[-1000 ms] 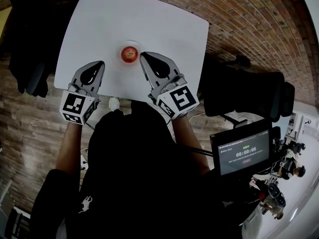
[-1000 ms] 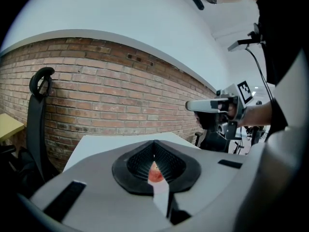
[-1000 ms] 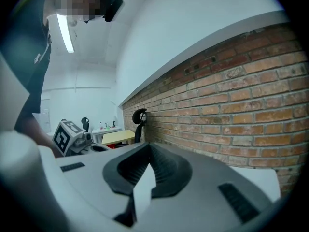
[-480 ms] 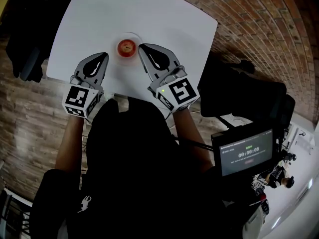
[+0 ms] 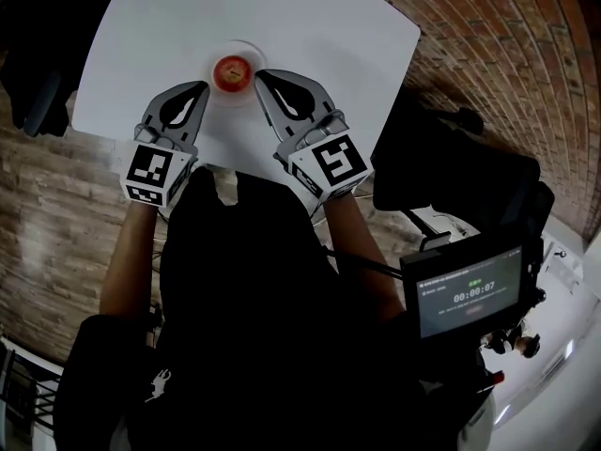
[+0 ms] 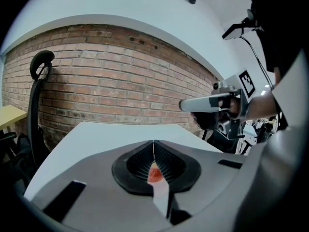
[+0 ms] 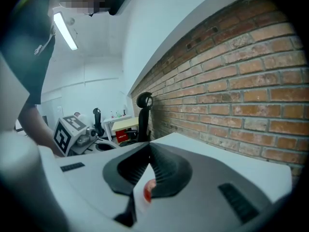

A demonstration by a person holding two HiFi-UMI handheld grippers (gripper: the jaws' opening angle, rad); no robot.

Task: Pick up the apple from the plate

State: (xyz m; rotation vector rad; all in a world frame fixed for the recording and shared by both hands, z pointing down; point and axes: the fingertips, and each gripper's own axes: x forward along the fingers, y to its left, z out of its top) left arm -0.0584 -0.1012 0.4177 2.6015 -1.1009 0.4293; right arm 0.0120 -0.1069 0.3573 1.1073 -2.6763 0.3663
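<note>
A red apple [image 5: 231, 71] sits on a small white plate [image 5: 253, 53] on the white table [image 5: 310, 26]. My left gripper [image 5: 199, 88] is shut and empty, its tip just left of and short of the apple. My right gripper [image 5: 260, 75] is also shut and empty, with its tip close beside the apple's right side. In the left gripper view the apple [image 6: 155, 174] shows as a red sliver through the gap below the closed tips [image 6: 154, 144]. The right gripper view shows the same sliver of apple [image 7: 148, 191] under its closed tips [image 7: 149, 144].
The table's near edge runs just under both grippers. A black office chair [image 5: 451, 172] stands to the right of the table and another dark chair [image 5: 38, 92] to the left. A screen with a timer [image 5: 467, 292] is at lower right. The floor is brick-patterned.
Both grippers have moved forward and down toward the apple, staying shut. Their tips now flank it more closely, the right one nearest.
</note>
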